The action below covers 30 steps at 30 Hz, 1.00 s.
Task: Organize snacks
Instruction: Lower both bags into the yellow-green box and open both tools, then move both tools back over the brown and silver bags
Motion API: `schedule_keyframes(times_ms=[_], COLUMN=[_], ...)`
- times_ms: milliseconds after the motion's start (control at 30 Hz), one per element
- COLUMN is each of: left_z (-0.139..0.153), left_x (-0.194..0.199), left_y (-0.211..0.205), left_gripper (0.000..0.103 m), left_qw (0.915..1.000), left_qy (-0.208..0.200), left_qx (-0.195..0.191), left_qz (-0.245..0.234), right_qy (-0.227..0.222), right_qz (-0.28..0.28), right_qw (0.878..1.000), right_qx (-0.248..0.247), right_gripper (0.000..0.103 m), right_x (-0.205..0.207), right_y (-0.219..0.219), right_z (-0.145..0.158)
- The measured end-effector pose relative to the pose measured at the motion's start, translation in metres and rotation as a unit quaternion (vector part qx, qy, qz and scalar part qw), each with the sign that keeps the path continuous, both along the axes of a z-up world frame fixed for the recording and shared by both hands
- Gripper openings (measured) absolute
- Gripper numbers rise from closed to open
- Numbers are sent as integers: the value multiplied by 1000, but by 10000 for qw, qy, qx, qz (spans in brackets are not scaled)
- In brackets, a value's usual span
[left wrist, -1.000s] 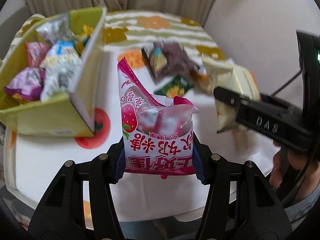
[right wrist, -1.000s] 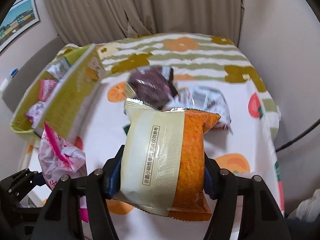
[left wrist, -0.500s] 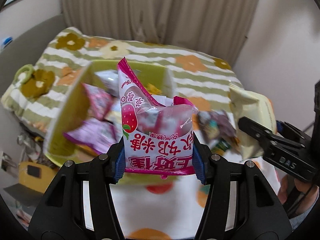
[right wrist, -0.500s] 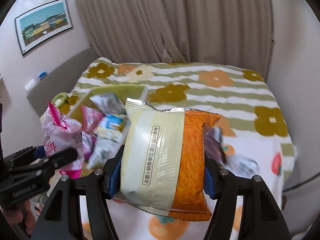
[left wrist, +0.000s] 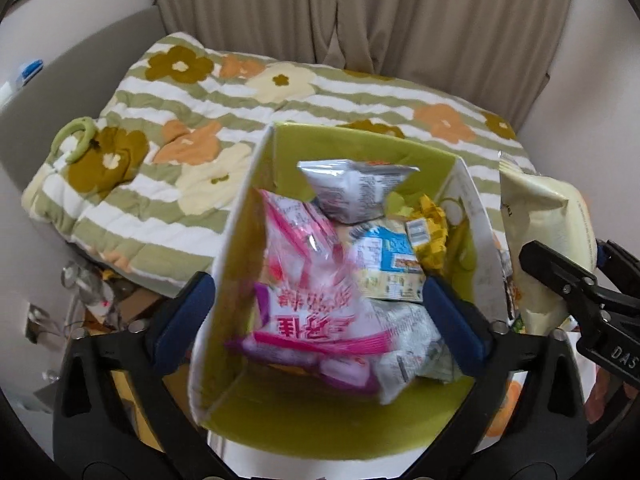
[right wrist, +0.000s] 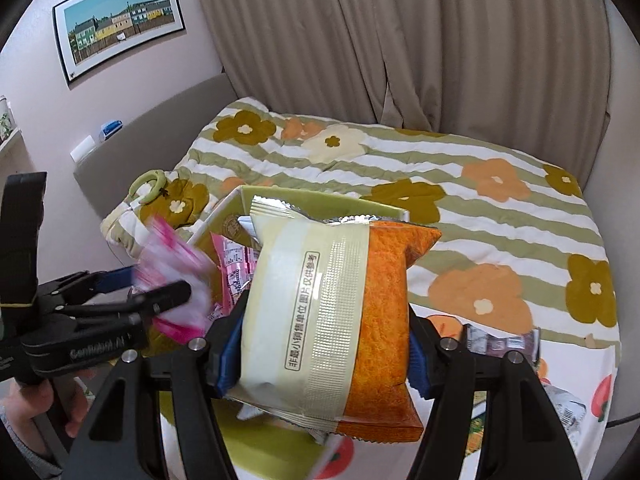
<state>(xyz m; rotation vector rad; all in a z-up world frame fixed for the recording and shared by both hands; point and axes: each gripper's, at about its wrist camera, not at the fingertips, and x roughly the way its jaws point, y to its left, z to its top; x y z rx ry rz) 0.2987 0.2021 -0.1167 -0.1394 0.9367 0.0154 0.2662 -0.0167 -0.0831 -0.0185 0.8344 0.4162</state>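
Hovering left claw [left wrist: 316, 308]: wide open over the green box [left wrist: 360, 436]
Pink candy bag [left wrist: 316, 320]: blurry, loose in the box on other snacks
Right claw [right wrist: 320, 344]: clamped on orange-cream packet [right wrist: 332, 320], beside the box

Quilted bedspread, green-and-white stripes with brown, orange and cream flowers [right wrist: 460, 168], covers the bed. Pale green plastic ring [right wrist: 150, 185] rests on its left corner. Beige pleated curtain [right wrist: 400, 40] hangs behind. Framed picture of coloured houses [right wrist: 120, 24] on the pink wall, upper left. Grey padded headboard [right wrist: 160, 120] along the left side; small blue-and-white object [right wrist: 110, 128] sits on top.
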Motion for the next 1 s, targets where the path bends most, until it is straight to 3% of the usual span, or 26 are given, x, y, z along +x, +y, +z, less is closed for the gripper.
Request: schedule_keyframes(times_ms=[100,267,533,567,600,633,700,1000], left_z=[-7,-12,-19,-19,-19,-18,-19,-20], left_x=[-5,-20,-30,-31,-32,-33,-35,-46], left_y=[8,11,23,24,27,28,30,24], left_gripper=[103,103,103,103,103,103,103,102], left_qw=[9997,9993,9994,9994,9995,9995,9996,9998], left_qy=[-25,-33,22,30,19,10,19,47], left_qx=[-167,-112,-178,-160,-150,-144,-115,-185], left_qz=[-174,-366,-311,-296,-282,-273,-249,-105], right_qy=[102,356,460,424,369,342,288,225], right_qz=[-50,-106,71,90,100,98,73,145], right_qw=[9999,9993,9989,9991,9992,9993,9994,9996], right_qx=[6,-8,-8,32,87,122,186,-57], right_gripper=[61,61,63,65,74,90,102,102], right_x=[5,7,15,16,18,18,17,0], right_y=[5,17,39,41,42,44,43,38], right_z=[-9,-27,-31,-30,-29,-28,-26,-29])
